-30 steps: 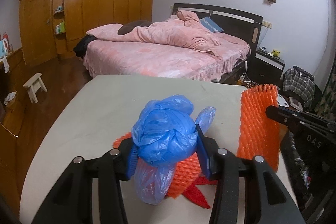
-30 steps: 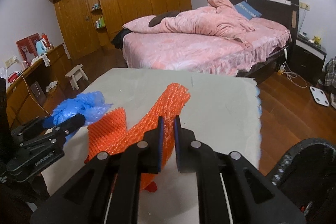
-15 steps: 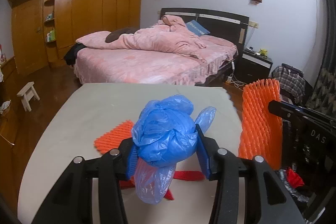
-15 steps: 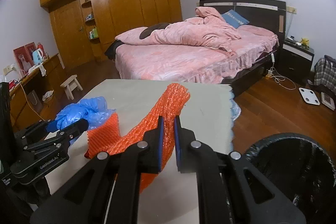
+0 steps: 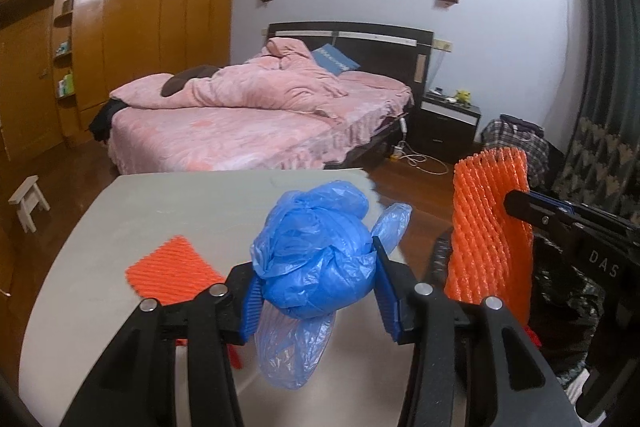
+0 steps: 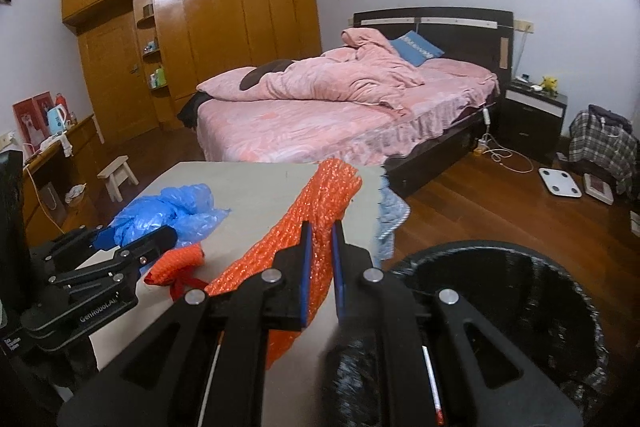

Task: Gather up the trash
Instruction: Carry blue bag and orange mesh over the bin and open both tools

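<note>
Two grippers were each clamped on a piece of trash above the table (image 5: 168,203). The left gripper (image 5: 316,287) squeezed a crumpled blue plastic bag (image 5: 316,259) between its blue pads, a loose tail of it hanging below. The right gripper (image 6: 320,259), nearly closed, pinched an orange foam net sleeve (image 6: 316,211) that draped down toward the table edge. Another orange net piece (image 5: 172,267) lay flat on the table. A black-lined trash bin (image 6: 520,307) stood just beside the table, below the right gripper.
</note>
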### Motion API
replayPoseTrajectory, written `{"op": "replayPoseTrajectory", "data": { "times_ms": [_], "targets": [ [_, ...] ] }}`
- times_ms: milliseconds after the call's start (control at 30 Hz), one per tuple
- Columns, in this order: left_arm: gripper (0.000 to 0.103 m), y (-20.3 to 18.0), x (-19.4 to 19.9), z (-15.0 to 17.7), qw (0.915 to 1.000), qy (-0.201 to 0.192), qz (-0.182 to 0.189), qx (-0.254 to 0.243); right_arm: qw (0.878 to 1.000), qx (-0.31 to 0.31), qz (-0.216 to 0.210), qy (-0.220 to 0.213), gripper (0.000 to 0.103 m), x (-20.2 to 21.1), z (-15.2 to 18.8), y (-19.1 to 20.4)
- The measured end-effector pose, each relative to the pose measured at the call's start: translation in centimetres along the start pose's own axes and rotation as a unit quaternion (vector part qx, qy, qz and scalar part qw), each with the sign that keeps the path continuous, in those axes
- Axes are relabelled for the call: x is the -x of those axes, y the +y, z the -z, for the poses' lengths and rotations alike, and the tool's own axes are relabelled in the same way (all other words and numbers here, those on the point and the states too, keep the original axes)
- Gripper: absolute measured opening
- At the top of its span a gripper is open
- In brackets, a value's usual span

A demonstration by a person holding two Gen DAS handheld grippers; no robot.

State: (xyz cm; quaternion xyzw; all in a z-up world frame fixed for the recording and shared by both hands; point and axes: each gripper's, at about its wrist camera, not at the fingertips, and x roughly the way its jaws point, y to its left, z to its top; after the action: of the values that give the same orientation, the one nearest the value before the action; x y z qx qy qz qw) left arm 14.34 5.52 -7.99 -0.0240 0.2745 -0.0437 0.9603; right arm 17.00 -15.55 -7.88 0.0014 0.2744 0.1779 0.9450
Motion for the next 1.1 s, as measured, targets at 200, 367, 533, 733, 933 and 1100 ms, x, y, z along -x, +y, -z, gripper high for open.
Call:
{"op": "replayPoseTrajectory", "data": {
  "times_ms": [200,367,533,733,933,1100],
  "targets": [
    [0.047,-3.0,0.3,0.1,0.9996,-0.003,0.024,-0.013,1.000,-0.012,0.026,-0.010,0.009,2.3,0.7,-2.7],
    [0.047,-5.8,0.3,0.2,0.9985,-0.003,0.047,-0.027,0.998,-0.024,0.053,-0.013,0.009,4.0,1.6,-5.5],
    [0.047,-8.8,0.0,0.1,0.9964,-0.002,0.072,-0.045,0.996,-0.036,0.082,-0.012,0.009,5.4,2.8,-8.4],
    [0.048,-12.4,-0.5,0.2,0.9928,0.000,0.100,-0.066,0.993,-0.052,0.110,-0.010,0.009,6.6,4.1,-11.3],
    [0.048,-15.9,-1.8,0.5,0.9879,0.008,0.129,-0.086,0.988,-0.071,0.136,-0.003,0.009,7.6,5.9,-14.2],
    [0.048,-18.5,-3.0,0.9,0.9835,0.016,0.152,-0.098,0.985,-0.083,0.152,0.003,0.009,8.1,7.1,-15.9]
  ]
}}
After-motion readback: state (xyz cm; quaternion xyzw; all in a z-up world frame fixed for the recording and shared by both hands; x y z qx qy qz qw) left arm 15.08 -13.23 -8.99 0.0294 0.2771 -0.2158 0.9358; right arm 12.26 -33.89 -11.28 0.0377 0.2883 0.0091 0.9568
